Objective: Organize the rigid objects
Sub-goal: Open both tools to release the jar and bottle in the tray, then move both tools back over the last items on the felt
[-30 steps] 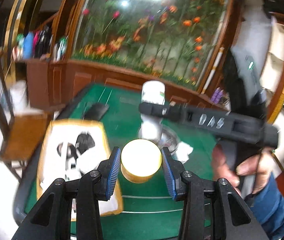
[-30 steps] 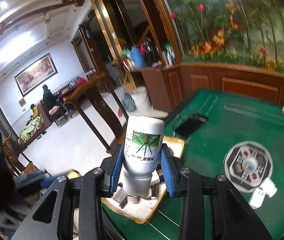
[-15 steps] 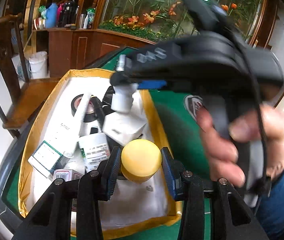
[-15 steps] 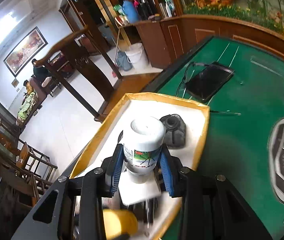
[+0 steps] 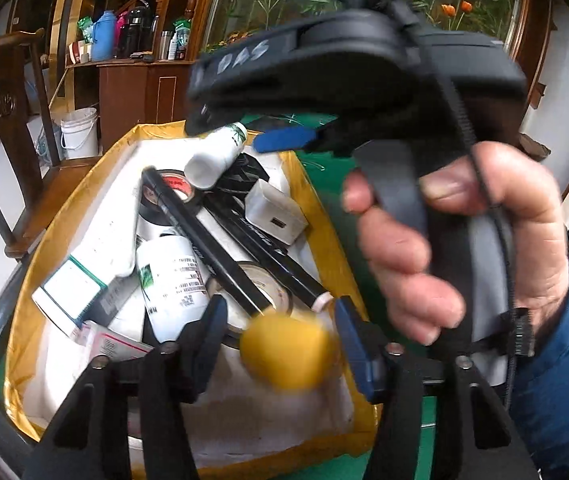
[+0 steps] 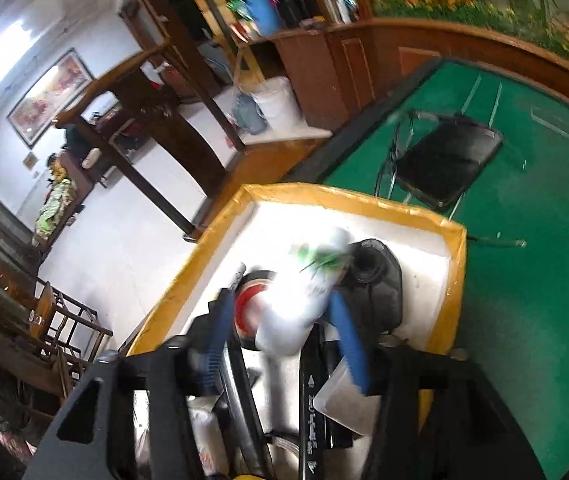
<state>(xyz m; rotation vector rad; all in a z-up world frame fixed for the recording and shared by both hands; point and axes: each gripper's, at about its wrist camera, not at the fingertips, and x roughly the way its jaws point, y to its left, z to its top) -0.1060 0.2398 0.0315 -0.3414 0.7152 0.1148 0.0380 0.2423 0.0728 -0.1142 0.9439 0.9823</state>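
A yellow-rimmed box (image 5: 324,216) with a white lining holds several items. Over its near end, a blurred round yellow jar (image 5: 288,352) is dropping between the fingers of my left gripper (image 5: 284,336). Those jaws are opening and the pads stand off the jar. My right gripper (image 6: 284,336) is opening too. A blurred, tilted white bottle with a green label (image 6: 304,304) lies between its blue pads, loose. In the left wrist view the same bottle (image 5: 216,156) lies tipped on the pile beyond the right gripper's blue pad (image 5: 284,138).
The pile holds a black tape roll (image 5: 172,188), a white charger (image 5: 276,216), black pens (image 5: 212,248), another white bottle (image 5: 172,280) and a black container (image 6: 376,284). A black tablet (image 6: 444,160) lies on the green table (image 6: 524,280). A wooden chair (image 5: 12,100) stands left.
Both grippers came down over the box, then their jaws spread. The yellow jar and the white bottle, gripped before, are now loose and falling into the box.
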